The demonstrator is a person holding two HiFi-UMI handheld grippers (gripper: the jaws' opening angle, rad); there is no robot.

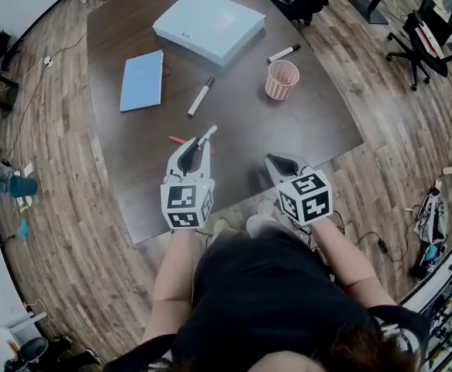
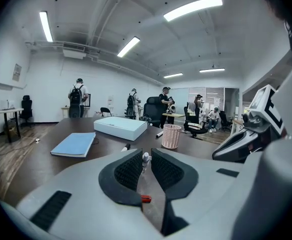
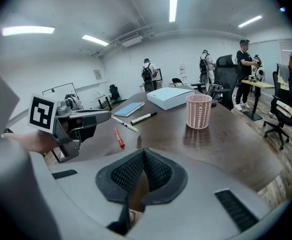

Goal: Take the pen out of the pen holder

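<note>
Left gripper (image 1: 198, 146): lower centre of the head view, over the near part of the table (image 1: 311, 122). Its jaws stand narrow, clamped on a white pen (image 1: 208, 135).
Right gripper (image 1: 278, 163): lower centre-right of the head view. Its jaws are closed together with nothing between them.
Holder (image 1: 281, 79): a pink mesh cup, upright, at the upper centre-right of the table.
Task's pen: held in the left gripper, well apart from the holder. Its end projects up-frame past the jaw tips.
Other pens: a red pen (image 1: 177, 140) lies on the table just beside the left jaws. A black-capped pen (image 1: 201, 97) lies at centre. A third pen (image 1: 284, 53) lies just above the holder.
Done (judged): the pen is out of the holder, so the extraction itself appears complete.
Left (judged): setting the held pen down and releasing it. The holder looks empty from above, so no further pen appears to remain.
Head view alone shows: the inside of the holder, both grippers together, and the full layout with the box (image 1: 208, 25) and notebook (image 1: 142, 80) at upper left.
Left gripper view alone shows: the pen's pale end between the pads, and the end of the red pen low in the gap beneath.
Right gripper view alone shows: its own pads meeting at the tips over bare table. It also shows the left gripper in profile at frame left, with the pen sticking out toward centre.
Both gripper views, not the head view: people standing in the room beyond the table.
</note>
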